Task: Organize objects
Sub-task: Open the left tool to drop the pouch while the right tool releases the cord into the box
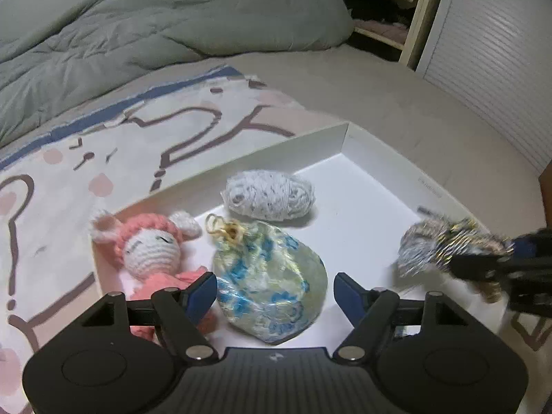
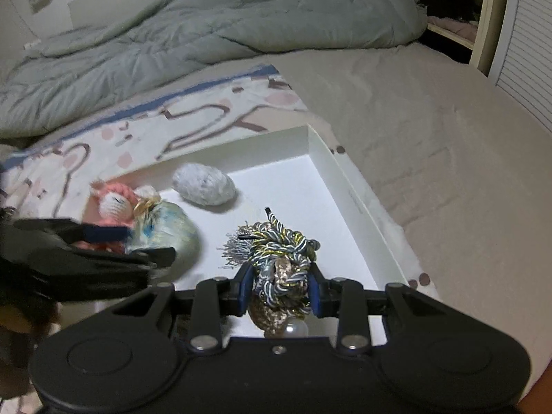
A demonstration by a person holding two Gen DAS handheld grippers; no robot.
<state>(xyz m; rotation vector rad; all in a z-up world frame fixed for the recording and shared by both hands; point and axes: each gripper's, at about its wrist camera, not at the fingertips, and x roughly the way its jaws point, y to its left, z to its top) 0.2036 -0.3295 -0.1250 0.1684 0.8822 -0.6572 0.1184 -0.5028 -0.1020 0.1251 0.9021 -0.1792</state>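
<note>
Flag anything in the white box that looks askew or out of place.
The pink crochet doll lies across the white box wall at its left edge, partly outside on the patterned sheet. Nothing else looks odd.

The left gripper (image 1: 275, 291) was seen with jaws apart, flanking but not pressing a sheer blue-patterned pouch (image 1: 270, 284) laid in a white tray (image 1: 376, 172). A pink crochet doll (image 1: 151, 252) and a white yarn ball (image 1: 270, 195) were noted beside the pouch. At the right edge, a blurred tasselled cord bundle (image 1: 445, 245) was held by the right gripper (image 1: 507, 258).
</note>
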